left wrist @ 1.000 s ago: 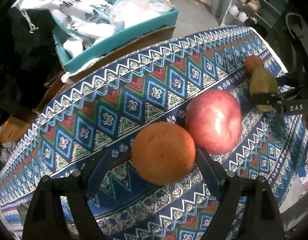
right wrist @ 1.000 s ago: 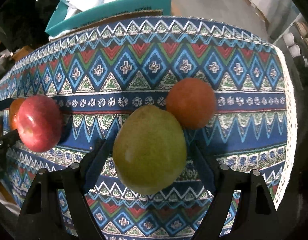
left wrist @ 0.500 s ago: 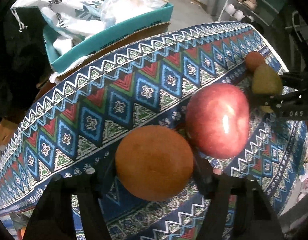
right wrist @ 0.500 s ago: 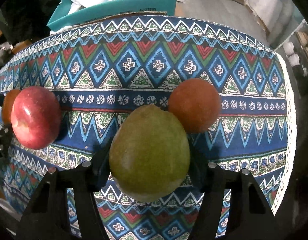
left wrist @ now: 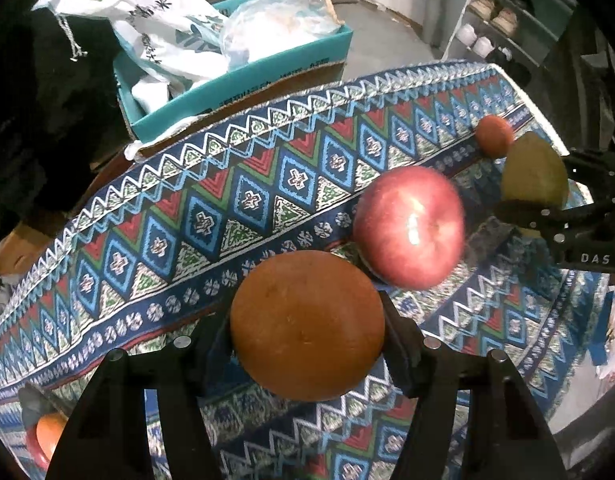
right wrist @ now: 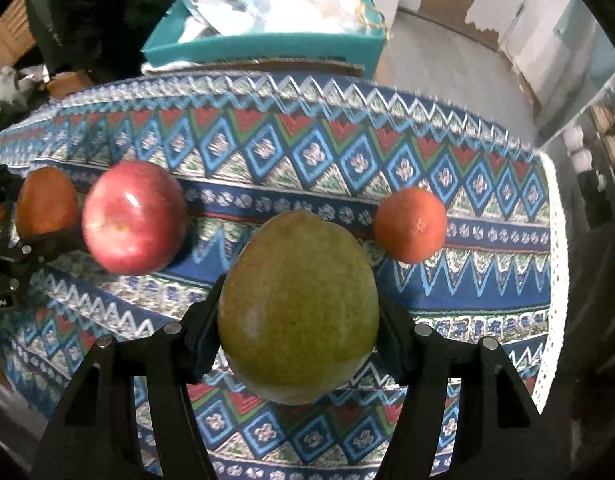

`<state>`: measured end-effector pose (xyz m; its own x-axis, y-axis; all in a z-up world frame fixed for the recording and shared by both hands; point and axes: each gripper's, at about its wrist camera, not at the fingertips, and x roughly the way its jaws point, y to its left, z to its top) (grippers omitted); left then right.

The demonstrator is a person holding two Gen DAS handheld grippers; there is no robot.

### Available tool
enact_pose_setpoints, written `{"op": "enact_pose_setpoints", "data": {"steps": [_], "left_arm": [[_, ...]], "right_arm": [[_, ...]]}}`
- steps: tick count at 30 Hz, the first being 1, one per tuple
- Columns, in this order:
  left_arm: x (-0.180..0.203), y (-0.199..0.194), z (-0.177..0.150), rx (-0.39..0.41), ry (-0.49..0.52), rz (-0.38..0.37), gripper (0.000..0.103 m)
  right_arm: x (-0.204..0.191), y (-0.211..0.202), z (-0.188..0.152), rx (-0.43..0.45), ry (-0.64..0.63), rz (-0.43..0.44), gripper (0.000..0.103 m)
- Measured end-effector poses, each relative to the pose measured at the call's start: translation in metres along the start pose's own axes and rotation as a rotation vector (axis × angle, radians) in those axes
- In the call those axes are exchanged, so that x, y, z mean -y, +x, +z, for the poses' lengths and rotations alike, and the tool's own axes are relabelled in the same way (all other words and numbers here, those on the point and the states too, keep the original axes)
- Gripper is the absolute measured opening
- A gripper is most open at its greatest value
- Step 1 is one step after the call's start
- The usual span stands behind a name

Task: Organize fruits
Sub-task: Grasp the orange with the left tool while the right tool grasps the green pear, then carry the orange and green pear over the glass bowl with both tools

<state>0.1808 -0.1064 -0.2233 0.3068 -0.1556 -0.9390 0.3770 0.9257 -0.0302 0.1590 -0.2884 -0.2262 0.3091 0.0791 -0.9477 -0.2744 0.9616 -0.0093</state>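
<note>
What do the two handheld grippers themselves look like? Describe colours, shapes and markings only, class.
Both the left gripper and the right gripper are matte black, with two angular, open-framed fingers fastened by round silver bolts. Seen from the left wrist camera, the right gripper's body carries white lettering reading "DAS". No cables, sleeves or hands show.

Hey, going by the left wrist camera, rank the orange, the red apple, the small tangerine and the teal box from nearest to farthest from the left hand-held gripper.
1. Orange: clamped in the left hand-held gripper.
2. Red apple: just beyond, to the right.
3. Small tangerine: far right on the cloth.
4. Teal box: behind the table, upper left.
</note>
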Motion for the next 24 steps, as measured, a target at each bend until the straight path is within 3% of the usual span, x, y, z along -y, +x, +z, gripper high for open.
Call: {"op": "enact_pose_setpoints", "data": {"steps": [9, 14, 24], "left_arm": [[-0.002, -0.043, -0.007, 0.066, -0.041, 0.014, 0.066], [0.001, -0.063, -0.013, 0.087, -0.047, 0.015, 0.066], [0.013, -0.115, -0.023, 0.167, -0.057, -0.027, 0.066]], "right_arm": [[-0.027, -0.049, -0.007, 0.088, -0.031, 0.012, 0.065], [-0.014, -0.070, 0.011, 0.129, -0.053, 0.018, 0.065], [-0.021, -0.113, 0.005, 0.205, -0.057, 0.029, 0.065]]}}
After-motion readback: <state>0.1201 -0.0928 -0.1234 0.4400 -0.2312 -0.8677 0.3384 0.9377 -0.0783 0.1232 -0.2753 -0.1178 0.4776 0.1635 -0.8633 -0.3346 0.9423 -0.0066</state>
